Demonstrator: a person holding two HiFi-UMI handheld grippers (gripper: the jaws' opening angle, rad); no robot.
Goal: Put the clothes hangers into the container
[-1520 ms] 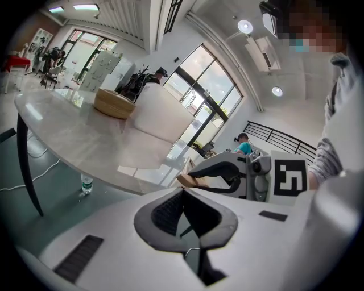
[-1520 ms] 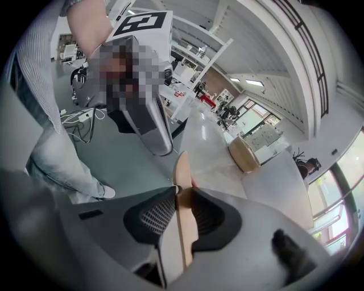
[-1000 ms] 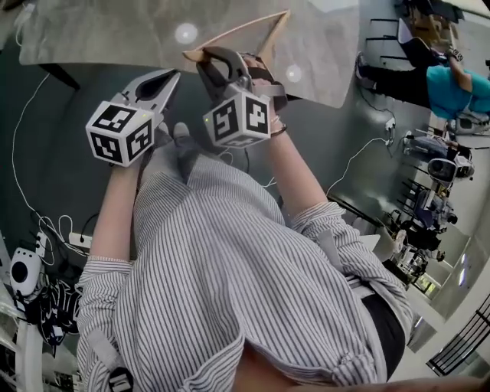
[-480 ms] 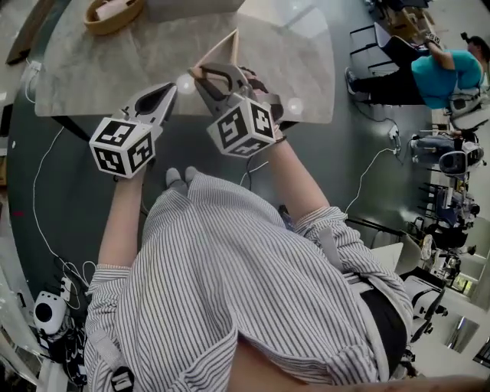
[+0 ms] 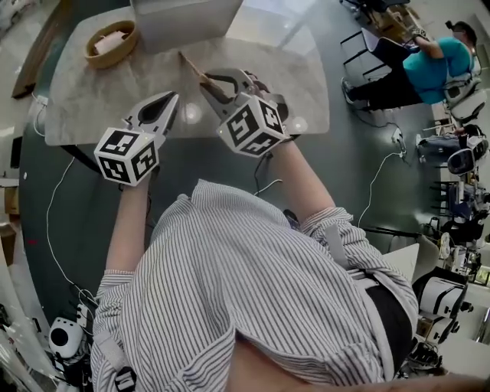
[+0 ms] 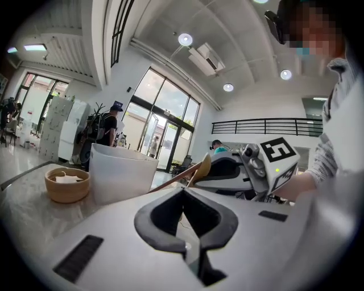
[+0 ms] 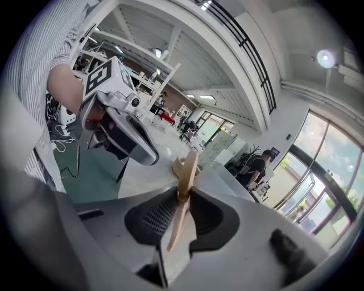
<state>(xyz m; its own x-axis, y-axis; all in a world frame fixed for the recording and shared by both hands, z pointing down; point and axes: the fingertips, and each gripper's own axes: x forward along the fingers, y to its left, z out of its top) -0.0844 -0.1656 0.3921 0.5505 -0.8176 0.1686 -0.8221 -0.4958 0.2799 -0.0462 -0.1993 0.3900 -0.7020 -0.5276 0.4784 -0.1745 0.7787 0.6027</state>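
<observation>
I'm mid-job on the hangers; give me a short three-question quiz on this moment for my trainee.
1. Multiple choice: what does the right claw grip? A) a wooden hanger B) a spoon C) nothing
2. True or false: the left claw is shut and empty.
3. Fill in: the white container stands on the ___.
Key: 1 A; its jaws have just been closing, with the wooden hanger between them. 2 true. 3 table.
</observation>
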